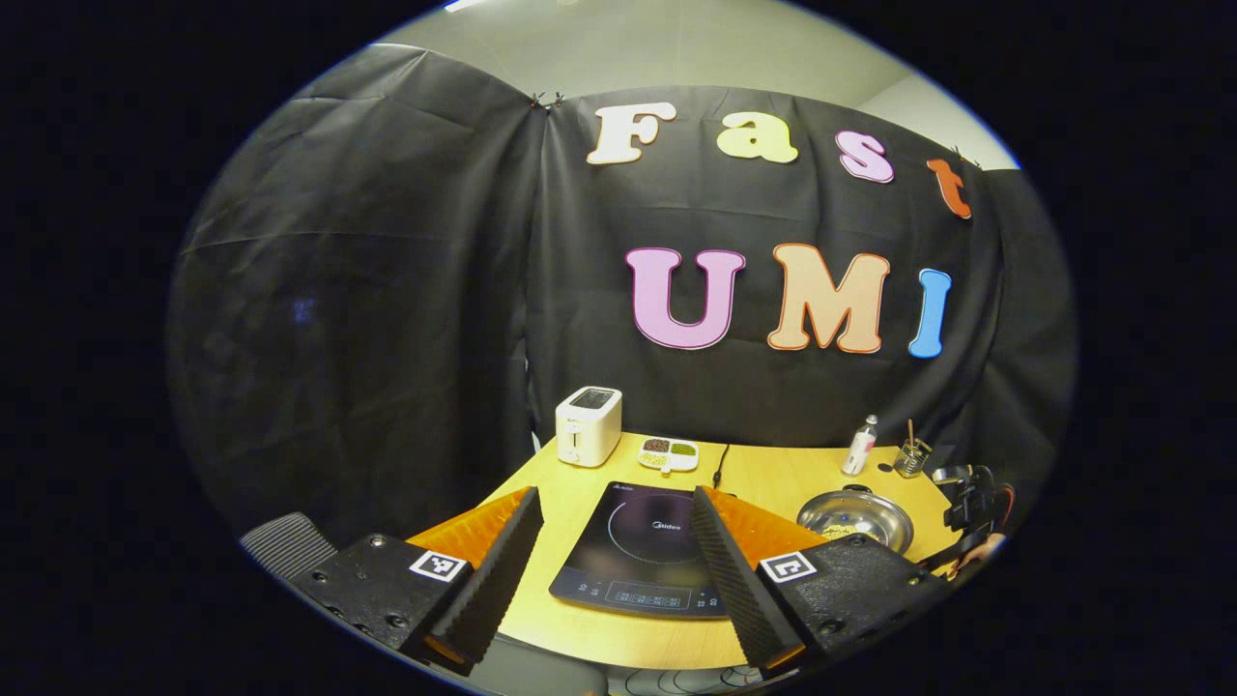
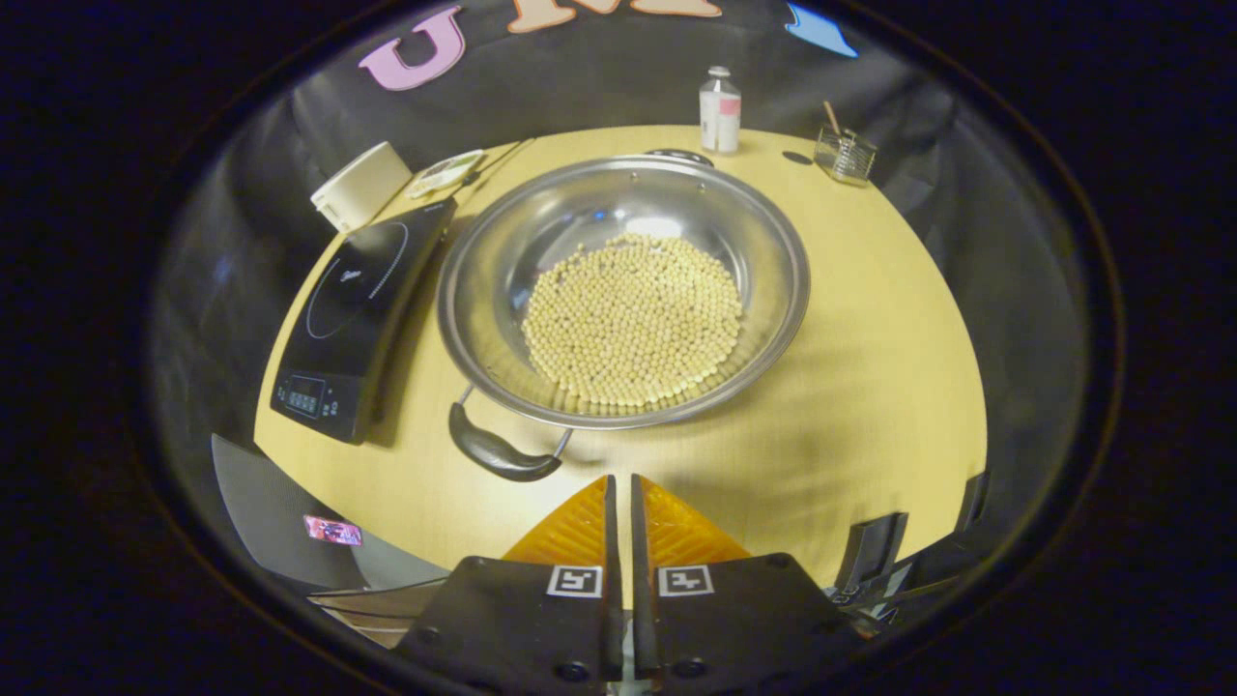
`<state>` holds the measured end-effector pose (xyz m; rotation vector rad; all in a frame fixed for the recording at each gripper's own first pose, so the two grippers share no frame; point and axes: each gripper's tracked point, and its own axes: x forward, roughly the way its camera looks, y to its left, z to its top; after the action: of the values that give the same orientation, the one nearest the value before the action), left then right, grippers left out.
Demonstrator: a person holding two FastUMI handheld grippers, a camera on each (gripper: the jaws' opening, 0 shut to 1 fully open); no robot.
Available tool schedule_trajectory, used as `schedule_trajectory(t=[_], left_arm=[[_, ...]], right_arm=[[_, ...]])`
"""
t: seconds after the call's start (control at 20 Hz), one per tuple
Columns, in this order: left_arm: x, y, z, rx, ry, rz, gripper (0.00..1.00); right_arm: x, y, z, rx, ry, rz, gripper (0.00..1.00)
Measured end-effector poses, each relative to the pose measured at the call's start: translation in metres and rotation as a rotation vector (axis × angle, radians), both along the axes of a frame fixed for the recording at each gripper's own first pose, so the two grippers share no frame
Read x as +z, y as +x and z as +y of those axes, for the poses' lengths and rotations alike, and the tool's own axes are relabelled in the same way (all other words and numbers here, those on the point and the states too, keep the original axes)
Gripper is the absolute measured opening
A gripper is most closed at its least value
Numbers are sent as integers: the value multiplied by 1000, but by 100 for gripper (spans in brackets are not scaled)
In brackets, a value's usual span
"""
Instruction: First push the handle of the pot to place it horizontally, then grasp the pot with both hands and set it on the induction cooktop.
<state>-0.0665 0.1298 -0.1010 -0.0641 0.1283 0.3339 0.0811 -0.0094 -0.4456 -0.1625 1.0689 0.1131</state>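
Observation:
A steel pot [image 2: 618, 290] holding several pale beans sits on the wooden table [image 2: 870, 367], with its near black handle [image 2: 498, 449] pointing toward me and a far handle [image 2: 681, 155] at the back rim. My right gripper [image 2: 621, 483] is shut on nothing, its tips just right of the near handle and not touching it. The black induction cooktop [image 2: 358, 309] lies left of the pot. In the left gripper view my left gripper [image 1: 618, 512] stands open above the cooktop [image 1: 643, 556], with the pot [image 1: 855, 519] to its right and the other gripper [image 1: 971, 503] beside that pot.
A white toaster [image 1: 589, 425] and a small divided dish [image 1: 669, 452] stand at the back left. A bottle [image 2: 720, 108] and a glass jar with a stick [image 2: 845, 155] stand at the back right. A black cord [image 1: 720, 464] runs behind the cooktop. Chair backs [image 2: 280, 512] flank the table's near edge.

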Motion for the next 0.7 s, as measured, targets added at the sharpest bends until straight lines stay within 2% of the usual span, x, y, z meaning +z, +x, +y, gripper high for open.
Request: schedule_trajectory(t=[0.05, 0.1, 0.15, 0.2, 0.25, 0.3, 0.4, 0.5, 0.7], left_arm=[[-1, 3, -2, -9, 1, 4, 90], [-1, 4, -4, -20, 1, 6, 95], [-2, 6, -6, -28, 1, 10, 95], [-3, 9, -7, -33, 0, 15, 91], [-4, 12, -6, -35, -2, 16, 91], [-5, 14, -7, -39, -6, 20, 95], [-8, 16, -8, -47, -8, 30, 90], [-8, 17, -6, -49, -4, 32, 95], [-9, 19, -2, -52, -2, 37, 90]], right_arm=[[-5, 2, 0, -8, 0, 16, 7], [-10, 4, 0, -15, 2, 27, 7], [-12, 6, 2, -18, 3, 30, 7], [-14, 8, 3, -18, 1, 27, 7], [-14, 11, 7, -23, 6, 22, 0], [-16, 12, 13, -29, 19, 20, 7], [-17, 14, 18, -37, 18, 11, 6], [-19, 16, 22, -44, 28, 14, 5], [-21, 12, 47, -66, 77, 28, 6]])
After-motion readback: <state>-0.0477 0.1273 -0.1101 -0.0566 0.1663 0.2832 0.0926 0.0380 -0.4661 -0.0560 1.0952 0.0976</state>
